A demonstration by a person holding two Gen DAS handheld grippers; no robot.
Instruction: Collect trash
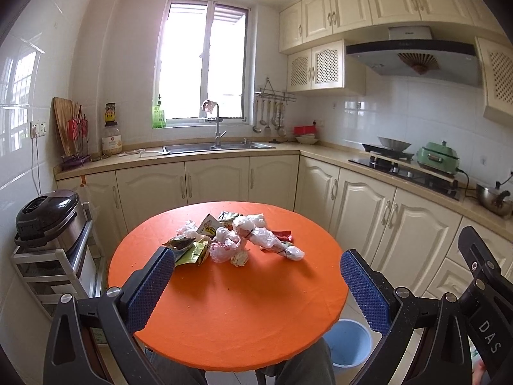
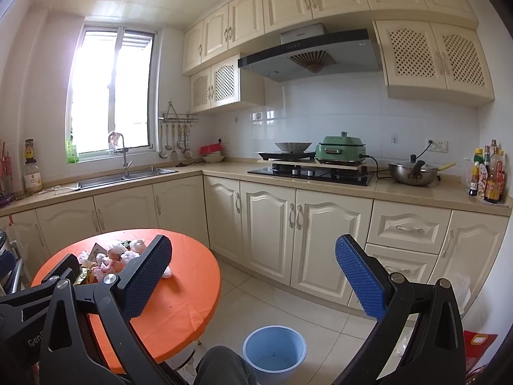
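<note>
A pile of trash [image 1: 234, 237] lies on the far half of a round orange table [image 1: 231, 308]: crumpled white plastic bags, snack wrappers, a red packet. My left gripper [image 1: 256, 256] is open and empty, held above the near side of the table, short of the pile. My right gripper [image 2: 253, 250] is open and empty, off the table's right side, above the floor. The pile also shows in the right wrist view [image 2: 112, 256], partly hidden by the left finger. A blue trash bin [image 2: 274, 351] stands on the floor right of the table; it also shows in the left wrist view [image 1: 348, 341].
Cream kitchen cabinets [image 2: 320, 240] run behind and to the right. A rice cooker [image 1: 48, 218] sits on a rack left of the table. The person's knee [image 2: 221, 365] is beside the bin. Sink [image 1: 205, 147] and stove [image 2: 311, 171] are on the counter.
</note>
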